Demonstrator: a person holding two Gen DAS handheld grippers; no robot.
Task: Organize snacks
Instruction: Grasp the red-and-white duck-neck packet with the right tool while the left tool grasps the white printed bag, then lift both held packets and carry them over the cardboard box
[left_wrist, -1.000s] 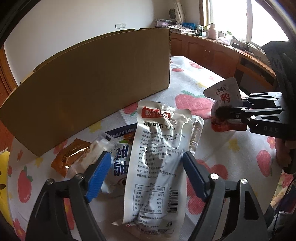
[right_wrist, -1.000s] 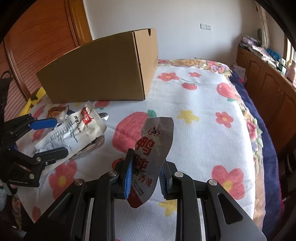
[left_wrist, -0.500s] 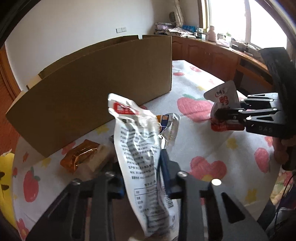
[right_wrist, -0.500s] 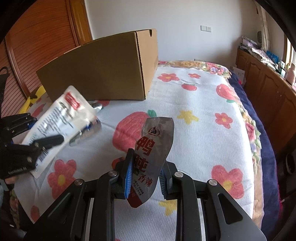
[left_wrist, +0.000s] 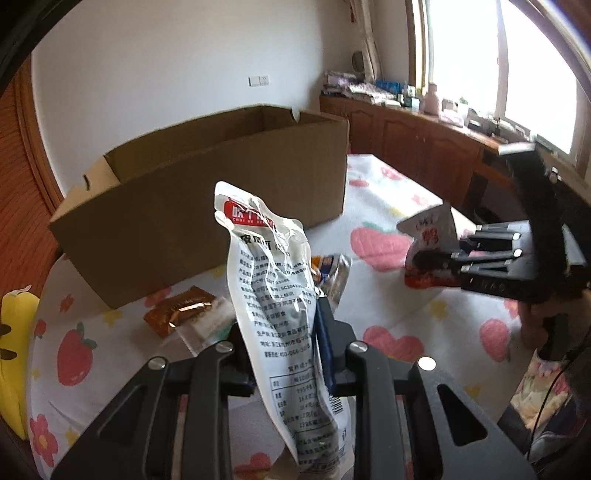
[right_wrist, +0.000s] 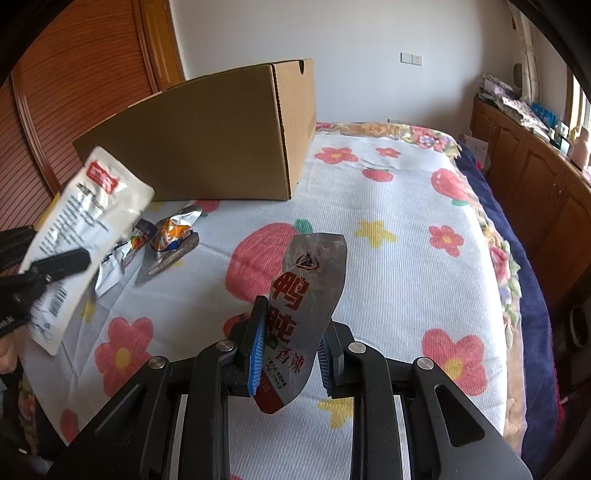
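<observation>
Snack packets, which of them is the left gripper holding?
The tall white packet with the red label, shut in the left gripper; the silver one is in the right gripper.

The white snack pouch (left_wrist: 275, 295), with a red label band at its top and black print and a barcode down its face, stands upright at the centre of the left wrist view, crinkled and raised off the bedspread. The silver pouch (right_wrist: 306, 295) with large red characters stands upright at lower centre of the right wrist view. 2 crumpled foil packets (right_wrist: 166, 240) lie left of centre in that view. An orange-brown packet (left_wrist: 181, 310) lies flat at lower left of the left wrist view. The open cardboard box (left_wrist: 207, 192) stands behind them, in the upper middle.
</observation>
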